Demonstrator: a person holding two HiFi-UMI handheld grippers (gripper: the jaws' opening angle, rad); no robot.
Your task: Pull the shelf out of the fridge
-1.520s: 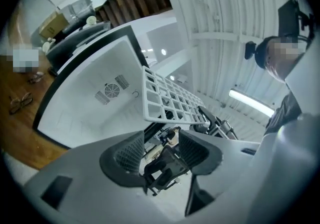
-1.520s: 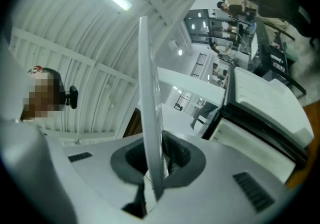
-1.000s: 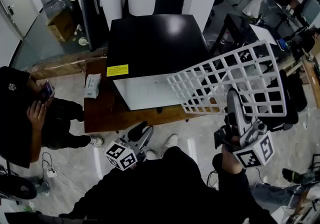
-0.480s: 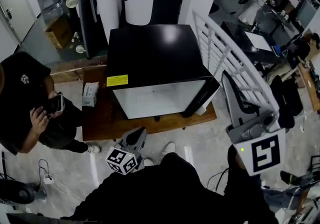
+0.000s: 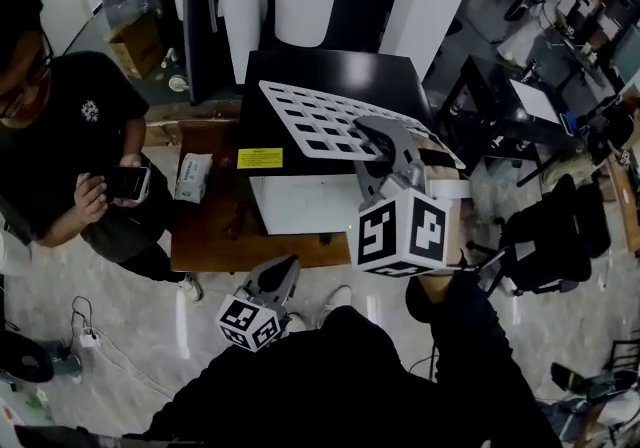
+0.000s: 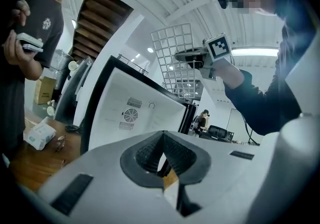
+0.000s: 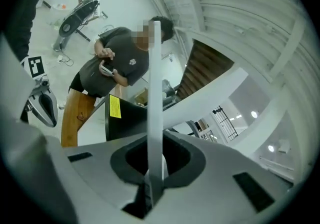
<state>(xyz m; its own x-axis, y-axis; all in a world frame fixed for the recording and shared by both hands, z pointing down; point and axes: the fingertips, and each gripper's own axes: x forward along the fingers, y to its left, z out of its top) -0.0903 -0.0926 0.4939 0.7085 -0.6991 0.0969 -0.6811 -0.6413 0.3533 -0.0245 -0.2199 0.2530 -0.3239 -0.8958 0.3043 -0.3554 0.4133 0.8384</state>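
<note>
The right hand-held gripper (image 5: 378, 143) is clamped on one edge of the white wire shelf (image 5: 318, 118). In the right gripper view the shelf runs edge-on as a thin white strip straight up from between the jaws, and the pads press on it from both sides. The shelf is out of the fridge (image 5: 330, 71). It hangs in the air over the fridge's black top, lying roughly flat, with its grid spreading away from the gripper toward the left of the head view.

The left hand-held gripper (image 5: 283, 274) sits low, close to the person's body and in front of the fridge. Its jaws are closed together with nothing between them. It points toward the fridge's white inside and touches nothing.

The fridge stands on a low wooden tabletop (image 5: 205, 231), and a pack of tissues (image 5: 192, 176) lies on the wood beside it. A bystander (image 5: 70, 126) stands at the left, holding a phone (image 5: 128, 182).
</note>
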